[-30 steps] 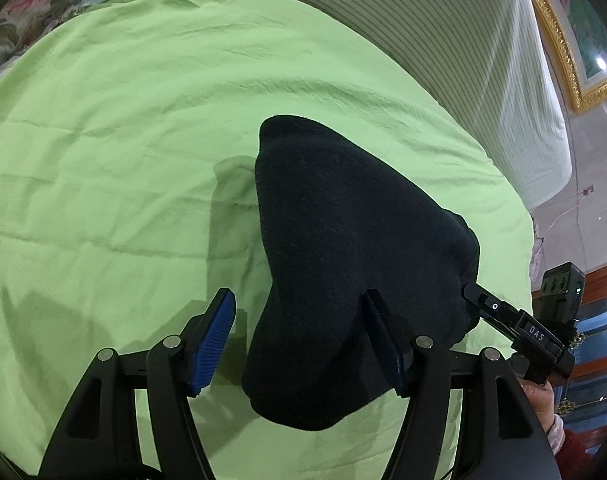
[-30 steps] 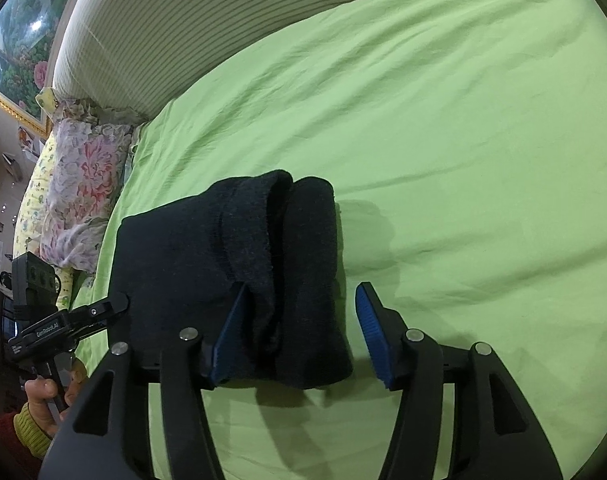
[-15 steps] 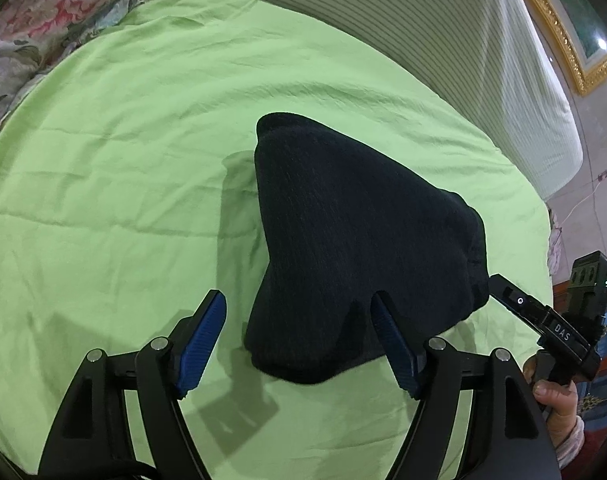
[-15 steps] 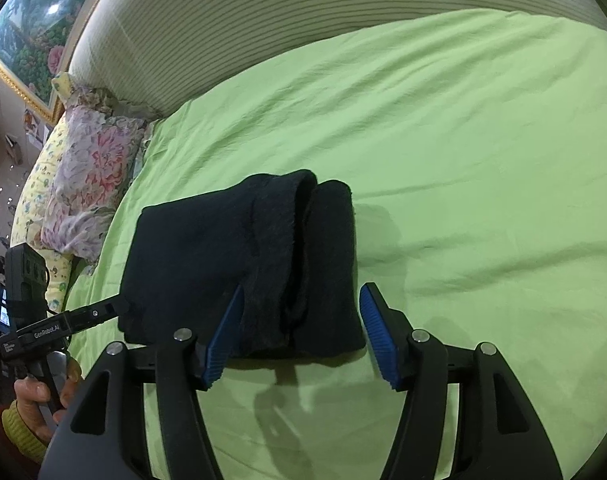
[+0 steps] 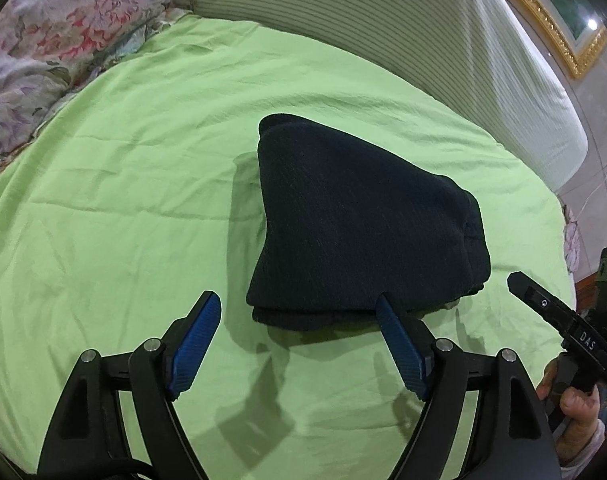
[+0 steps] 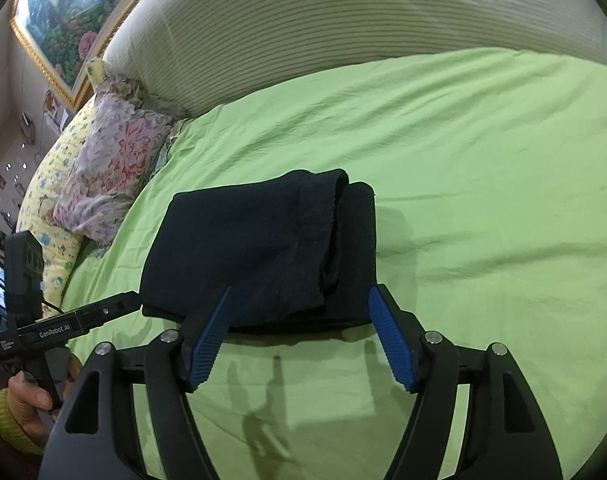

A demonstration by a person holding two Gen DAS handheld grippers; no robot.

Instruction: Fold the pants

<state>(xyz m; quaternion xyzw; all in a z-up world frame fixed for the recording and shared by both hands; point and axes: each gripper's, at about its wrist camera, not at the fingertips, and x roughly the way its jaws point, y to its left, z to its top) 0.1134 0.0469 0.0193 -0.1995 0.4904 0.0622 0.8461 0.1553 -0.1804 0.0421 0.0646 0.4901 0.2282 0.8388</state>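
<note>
Both tools, the left tool (image 5: 295,344) and the right tool (image 6: 299,340), have just been opening and now stand wide with nothing pressed between their pads. The pants (image 5: 359,236) lie just beyond them on the bed (image 5: 123,200), released. They form a compact, dark, thick bundle, so the folding seems finished.

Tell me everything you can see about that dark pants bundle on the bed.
The pants are black or very dark navy, a thick, soft-looking knit. They lie folded into a compact, layered bundle on the green sheet. From the right view, a fuzzy folded edge overlaps a rolled part along one side. Only the sheet touches them; both open grippers are clear of the cloth.
</note>
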